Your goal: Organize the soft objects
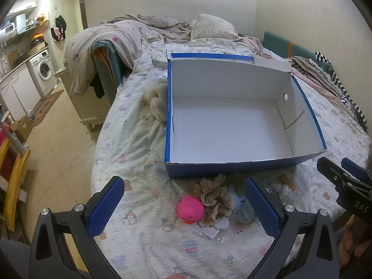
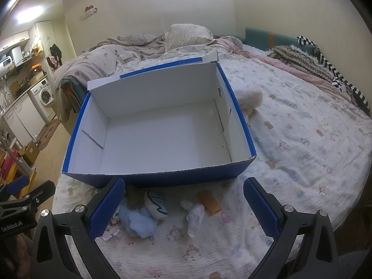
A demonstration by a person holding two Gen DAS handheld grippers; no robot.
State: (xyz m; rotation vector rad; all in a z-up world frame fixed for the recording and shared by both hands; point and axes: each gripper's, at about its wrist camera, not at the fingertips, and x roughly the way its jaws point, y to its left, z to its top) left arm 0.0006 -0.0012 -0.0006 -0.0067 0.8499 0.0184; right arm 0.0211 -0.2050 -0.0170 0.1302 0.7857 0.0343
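Observation:
An open blue cardboard box (image 1: 232,169) with a white inside stands empty on the bed; it also shows in the right wrist view (image 2: 162,177). In front of it lie a pink rubber duck (image 1: 189,210), a lacy brown scrunchie (image 1: 215,197), a light blue plush (image 2: 137,223), a white pouch with blue lines (image 2: 155,203), a white sock (image 2: 195,215) and an orange tube (image 2: 209,201). My left gripper (image 1: 184,209) is open above the duck and scrunchie. My right gripper (image 2: 183,209) is open above the sock and pouch. A cream fluffy item (image 1: 158,104) lies beside the box.
The bed (image 2: 302,151) has a printed white sheet, with rumpled quilts, a pillow (image 1: 211,26) and striped clothes (image 2: 330,69) at its far side. Clear plastic wrappers (image 1: 209,231) lie by the duck. The bed's left edge drops to a tiled floor (image 1: 53,144) with a washing machine (image 1: 44,72).

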